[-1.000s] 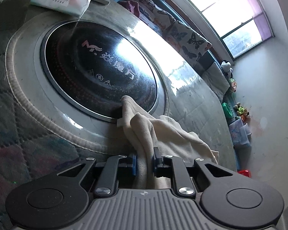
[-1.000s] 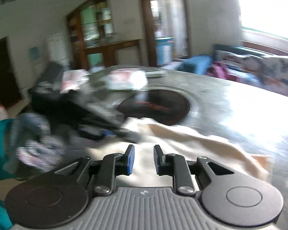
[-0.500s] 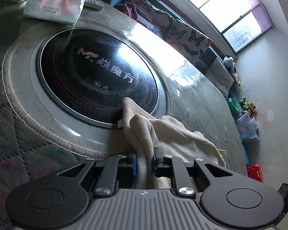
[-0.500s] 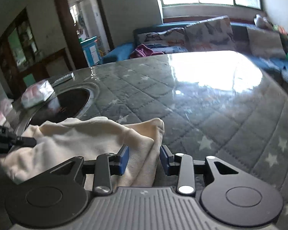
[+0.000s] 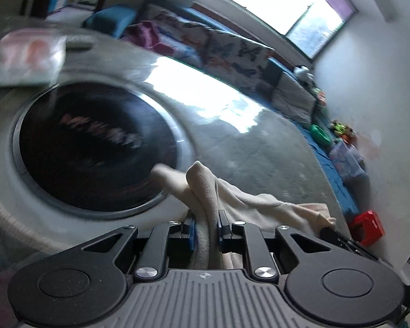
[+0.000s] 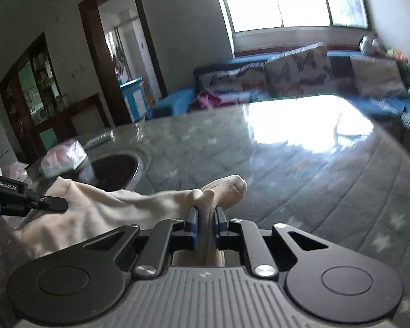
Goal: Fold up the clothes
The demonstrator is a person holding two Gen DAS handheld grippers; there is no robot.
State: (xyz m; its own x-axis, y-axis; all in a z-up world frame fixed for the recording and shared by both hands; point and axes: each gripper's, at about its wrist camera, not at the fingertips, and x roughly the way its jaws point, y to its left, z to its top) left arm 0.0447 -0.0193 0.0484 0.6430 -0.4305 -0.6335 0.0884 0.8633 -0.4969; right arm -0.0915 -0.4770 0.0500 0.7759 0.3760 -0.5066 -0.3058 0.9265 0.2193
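A cream cloth garment [image 5: 248, 199] lies bunched on the grey quilted table cover, stretched between both grippers. My left gripper [image 5: 206, 228] is shut on one bunched end of it, beside the round black cooktop [image 5: 95, 147]. My right gripper [image 6: 205, 225] is shut on the other end of the garment [image 6: 109, 207], whose folded tip sticks up past the pads. The left gripper also shows at the left edge of the right wrist view [image 6: 27, 199], holding the far end.
A pink-and-white tissue pack [image 5: 27, 57] lies beyond the cooktop, also in the right wrist view [image 6: 64, 157]. A sofa with patterned cushions [image 6: 295, 73] runs behind the table. A red crate [image 5: 367, 227] stands on the floor. The table cover [image 6: 328, 180] spreads to the right.
My right gripper has shut on the garment's end, which it only straddled open half a second ago. The left gripper has moved and lifted slightly, still holding its end; its view is blurred.
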